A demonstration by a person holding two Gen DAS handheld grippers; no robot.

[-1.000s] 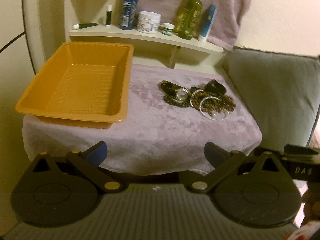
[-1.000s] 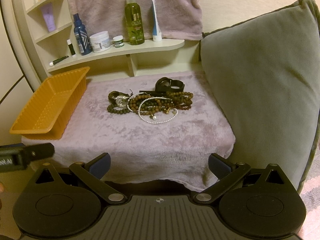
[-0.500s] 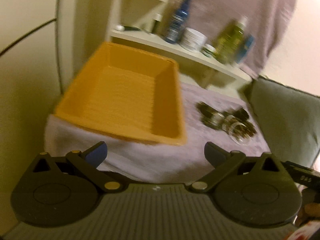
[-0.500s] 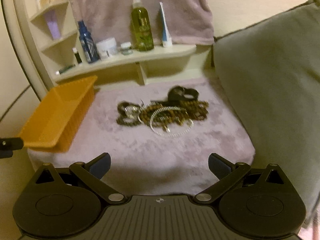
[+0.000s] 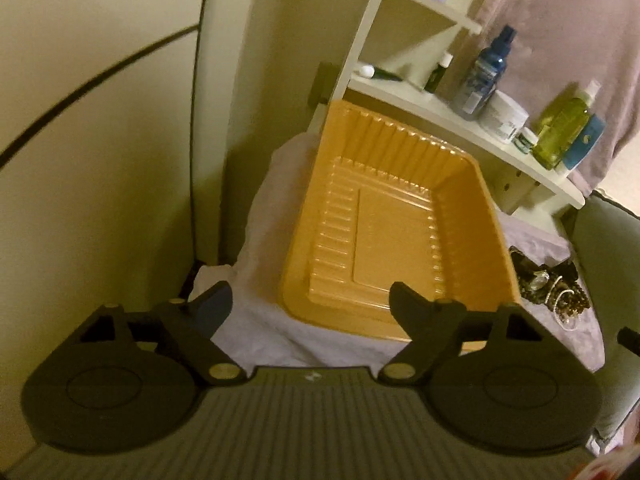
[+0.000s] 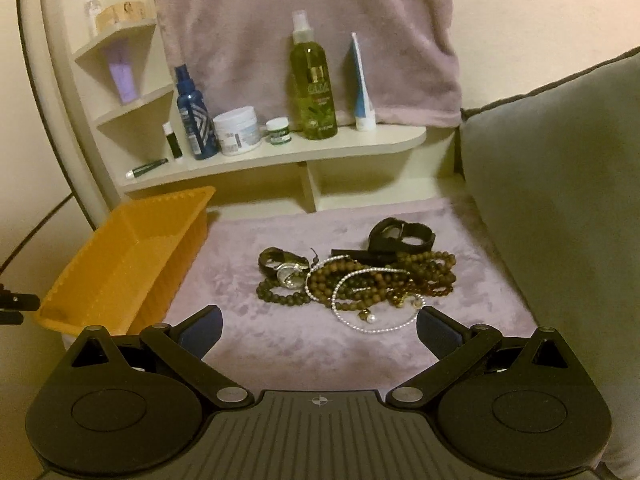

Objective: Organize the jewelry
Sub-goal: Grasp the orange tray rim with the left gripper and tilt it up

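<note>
A grey cushion (image 6: 560, 208) fills the right side of the right wrist view, upright against a tabletop draped in a mauve plush cloth (image 6: 280, 344); a towel (image 6: 304, 36) of much the same colour hangs on the wall behind. A cream corner shelf (image 6: 280, 152) runs along the back edge, carrying a green spray bottle (image 6: 313, 80), a blue spray bottle (image 6: 192, 116), a white jar (image 6: 237, 130), a blue-and-white tube (image 6: 362, 88) and some smaller pots. On the cloth's left side sits an orange tray (image 5: 400, 232) with ribbed walls — its bottom bare in the left wrist view. The jewelry pile (image 6: 356, 280) lies near the middle of the cloth, well apart from the tray and closer to the cushion: brown bead strands tangled with a white pearl strand (image 6: 360, 320), a wristwatch (image 6: 289, 274) at the pile's left end and a black band (image 6: 404, 236) at its far side. The left tool (image 5: 310, 304) hangs over the tray's near edge; its jaws have just been closing partway, yet they stand apart with nothing gripped between them. The right tool (image 6: 318, 330) points at the pile from the near side, jaws spread wide and empty — the pearl strand lies just ahead of its right finger, whether touching I cannot tell.
</note>
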